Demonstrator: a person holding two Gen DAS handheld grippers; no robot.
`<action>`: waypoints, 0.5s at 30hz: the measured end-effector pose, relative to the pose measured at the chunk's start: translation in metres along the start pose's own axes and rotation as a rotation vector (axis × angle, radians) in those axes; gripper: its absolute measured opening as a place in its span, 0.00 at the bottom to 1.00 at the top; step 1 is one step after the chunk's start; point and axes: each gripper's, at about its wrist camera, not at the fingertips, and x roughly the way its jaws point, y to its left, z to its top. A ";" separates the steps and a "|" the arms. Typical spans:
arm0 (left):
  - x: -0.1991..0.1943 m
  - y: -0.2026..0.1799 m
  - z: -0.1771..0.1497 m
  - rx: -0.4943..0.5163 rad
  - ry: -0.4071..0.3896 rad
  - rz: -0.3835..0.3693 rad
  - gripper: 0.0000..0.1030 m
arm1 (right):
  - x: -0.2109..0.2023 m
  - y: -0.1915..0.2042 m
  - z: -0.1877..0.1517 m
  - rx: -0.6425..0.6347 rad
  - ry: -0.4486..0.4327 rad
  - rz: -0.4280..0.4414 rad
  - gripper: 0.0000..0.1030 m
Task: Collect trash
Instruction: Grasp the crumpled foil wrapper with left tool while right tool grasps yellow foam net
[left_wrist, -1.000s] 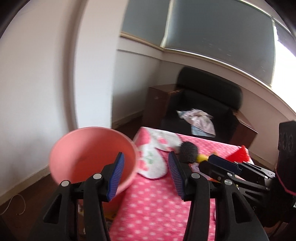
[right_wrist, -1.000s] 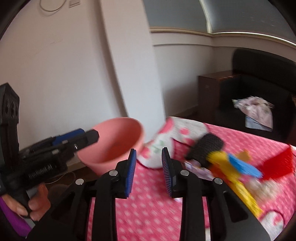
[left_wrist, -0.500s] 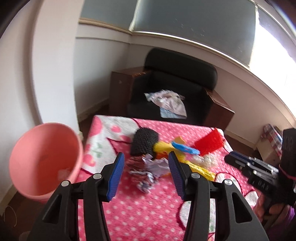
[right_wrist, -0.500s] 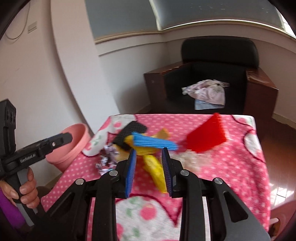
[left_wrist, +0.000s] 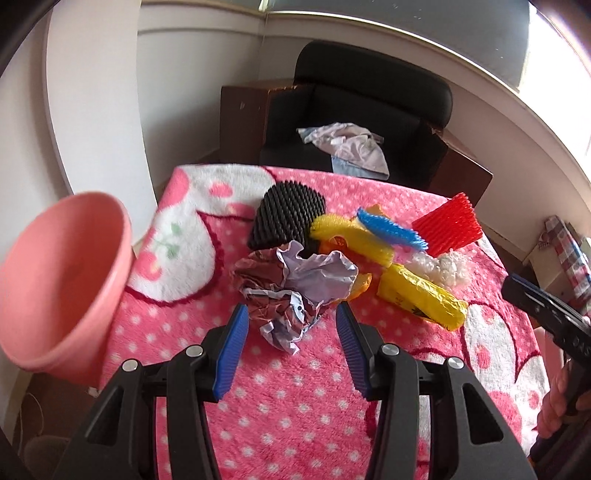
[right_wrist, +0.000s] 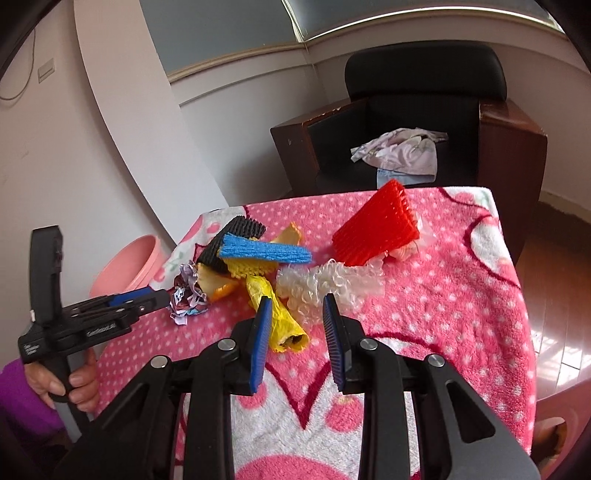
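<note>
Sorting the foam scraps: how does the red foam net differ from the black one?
The red foam net lies at the far right of the pile, with nothing on it; the black foam net lies at the left, partly under the blue strip. The red looks larger. Both are ribbed mesh on the pink blanket.

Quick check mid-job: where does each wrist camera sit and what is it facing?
Left wrist: on the left gripper, angled down at the crumpled paper between its open fingers; right gripper at the right edge.
Right wrist: on the right gripper, facing the yellow wrapper and white foam net; a hand holds the left gripper.
Shared: pink table cover, red foam net, pink bin, black armchair.
</note>
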 end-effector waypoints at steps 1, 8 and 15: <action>0.001 0.002 0.001 -0.016 0.008 -0.013 0.47 | 0.000 -0.001 0.000 0.002 0.002 0.005 0.28; 0.011 0.020 0.001 -0.123 0.048 -0.008 0.47 | 0.002 -0.006 -0.001 -0.025 0.035 0.032 0.28; 0.024 0.025 0.000 -0.196 0.074 -0.014 0.42 | 0.012 0.002 0.001 -0.069 0.078 0.103 0.28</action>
